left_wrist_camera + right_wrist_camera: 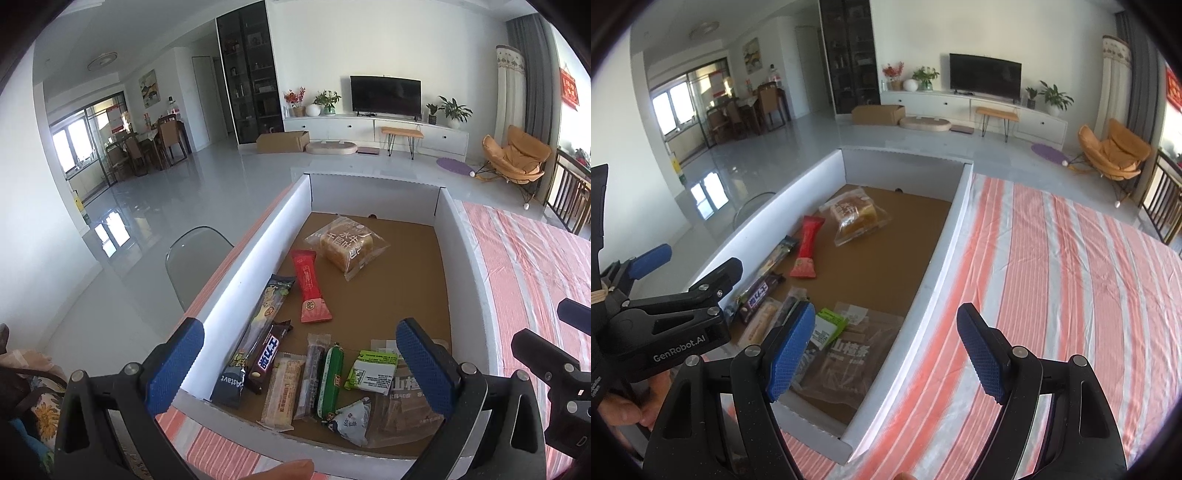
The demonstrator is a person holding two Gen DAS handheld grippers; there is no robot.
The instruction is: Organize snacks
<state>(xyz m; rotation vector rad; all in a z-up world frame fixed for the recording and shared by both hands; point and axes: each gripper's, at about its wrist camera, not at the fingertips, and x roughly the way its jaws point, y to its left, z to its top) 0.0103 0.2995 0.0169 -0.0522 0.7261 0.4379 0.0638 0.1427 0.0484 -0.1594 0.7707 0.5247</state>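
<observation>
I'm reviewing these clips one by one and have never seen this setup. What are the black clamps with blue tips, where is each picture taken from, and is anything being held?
There is no robot here: a person carries a hand-held gripper in each hand, each with a fisheye camera looking along its two blue-padded fingers. One picture looks from the left hand-held gripper, the other from the right hand-held gripper. Both are open and hold nothing. Below lies a shallow white-walled box on a striped tablecloth. In the box are snacks: a bread bag, a red packet, a chocolate bar, a green sausage and others.
</observation>
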